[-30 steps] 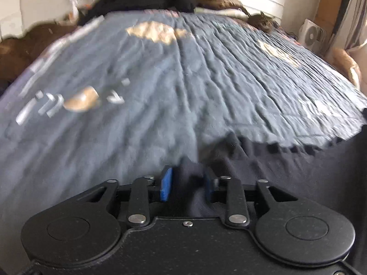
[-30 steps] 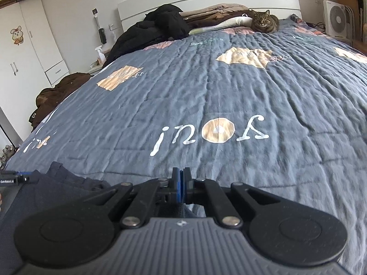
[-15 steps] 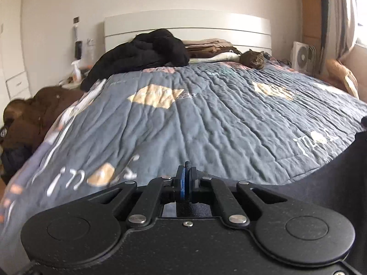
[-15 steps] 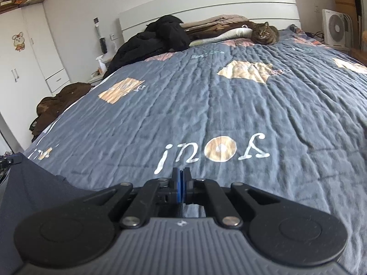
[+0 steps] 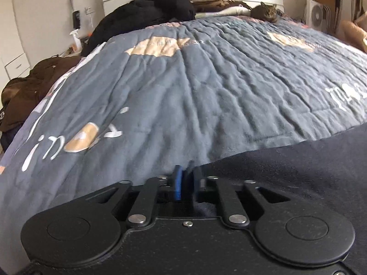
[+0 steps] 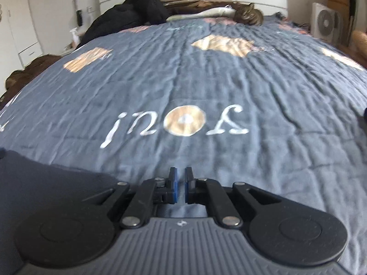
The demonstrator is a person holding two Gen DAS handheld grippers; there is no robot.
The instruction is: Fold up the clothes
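Note:
A dark navy garment (image 5: 286, 171) lies spread on the grey-blue quilt (image 5: 183, 87) at the near edge of the bed. In the left wrist view it fills the lower right, and its top edge runs up to my left gripper (image 5: 187, 184). The left jaws stand slightly apart, with a bit of the dark cloth's edge between the blue pads. In the right wrist view the same garment (image 6: 50, 183) lies at the lower left. My right gripper (image 6: 180, 186) is slightly open and empty, low over the quilt (image 6: 183, 87), just right of the garment.
A black coat (image 5: 149, 16) and folded brown blankets (image 6: 197, 0) are piled at the headboard. A tabby cat (image 6: 248, 17) lies at the far right of the bed. Brown clothes (image 5: 27, 87) sit on the floor at left. A white fan (image 6: 325, 23) stands at right.
Both grippers were shut on the garment and held it up. Now they have come down to the quilt, the garment lies flat, and both sets of jaws have parted.

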